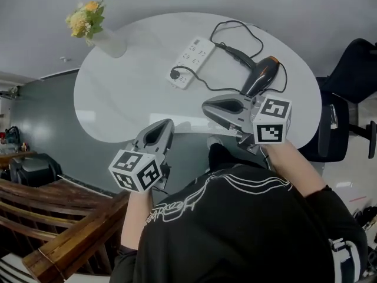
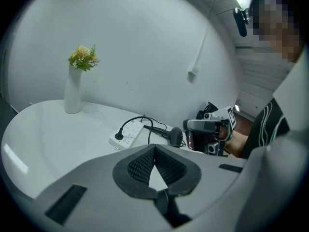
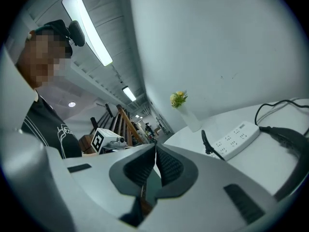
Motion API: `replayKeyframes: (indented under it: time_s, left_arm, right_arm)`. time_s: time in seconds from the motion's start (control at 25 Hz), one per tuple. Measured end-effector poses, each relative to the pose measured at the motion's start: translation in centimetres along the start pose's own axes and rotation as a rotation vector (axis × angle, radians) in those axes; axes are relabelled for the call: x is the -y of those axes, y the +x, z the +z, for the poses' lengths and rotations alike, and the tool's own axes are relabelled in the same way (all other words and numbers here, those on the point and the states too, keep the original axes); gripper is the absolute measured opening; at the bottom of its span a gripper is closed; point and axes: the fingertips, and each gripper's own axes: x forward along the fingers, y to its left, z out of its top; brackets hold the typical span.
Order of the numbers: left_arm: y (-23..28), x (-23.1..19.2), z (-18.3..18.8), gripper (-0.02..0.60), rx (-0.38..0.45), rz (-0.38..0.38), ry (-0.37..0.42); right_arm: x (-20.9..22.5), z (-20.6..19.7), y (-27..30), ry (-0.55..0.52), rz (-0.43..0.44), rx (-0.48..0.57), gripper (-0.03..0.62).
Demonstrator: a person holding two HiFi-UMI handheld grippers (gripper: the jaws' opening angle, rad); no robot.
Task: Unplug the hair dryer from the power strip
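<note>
Black top [image 1: 235, 229] of person fills bottom of head view; just past it both grippers hang over near edge of surface [image 1: 118, 108], not yet at the work. Left gripper [image 1: 167, 122] has jaws pressed together w/ nothing btwn them; right gripper [image 1: 206, 107] likewise pressed together & empty, pointing across toward the left. Hair dryer [image 1: 260, 75] lies on its side at far right of surface, just beyond right gripper. Its black cord seems to loop round to plug [image 1: 175, 73], seated in near end of white power strip [image 1: 192, 59] mid-surface. Prob. one gripper is meant to pin strip while other pulls plug, hence both held out front. Vase [image 1: 111, 42] w/ yellow flowers [image 1: 85, 17] stands well clear at far left. Surface is white, glossy, rounded; room has dark grey floor [image 1: 47, 117], wooden railing [image 1: 59, 229] lower left, black chair [image 1: 353, 69] at right.
</note>
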Motion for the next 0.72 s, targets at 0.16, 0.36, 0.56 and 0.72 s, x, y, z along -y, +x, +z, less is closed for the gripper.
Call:
replayKeyframes:
  time_s: [0.16,0.36,0.56,0.72]
  left_arm:
    - [3.0,-2.1,1.8,0.0,-0.019,0.03,-0.016]
    - [4.3,-5.8,2.1,0.0,-0.051,0.075,-0.012]
    - [5.2,-9.1,2.4,0.002,-0.088,0.079,-0.006]
    - [6.7,-11.9,3.1,0.002,-0.128,0.047,0.022]
  right_arm:
    - [3.4,1.3,1.0,0.006,0.005,-0.039,-0.003]
    - [5.4,1.2,3.3,-0.023,0.011,-0.083,-0.003]
    - [7.0,1.3,5.1,-0.013,-0.016,-0.088,-0.003]
    - [8.5,0.7,7.0,-0.01,-0.08,-0.096,-0.002]
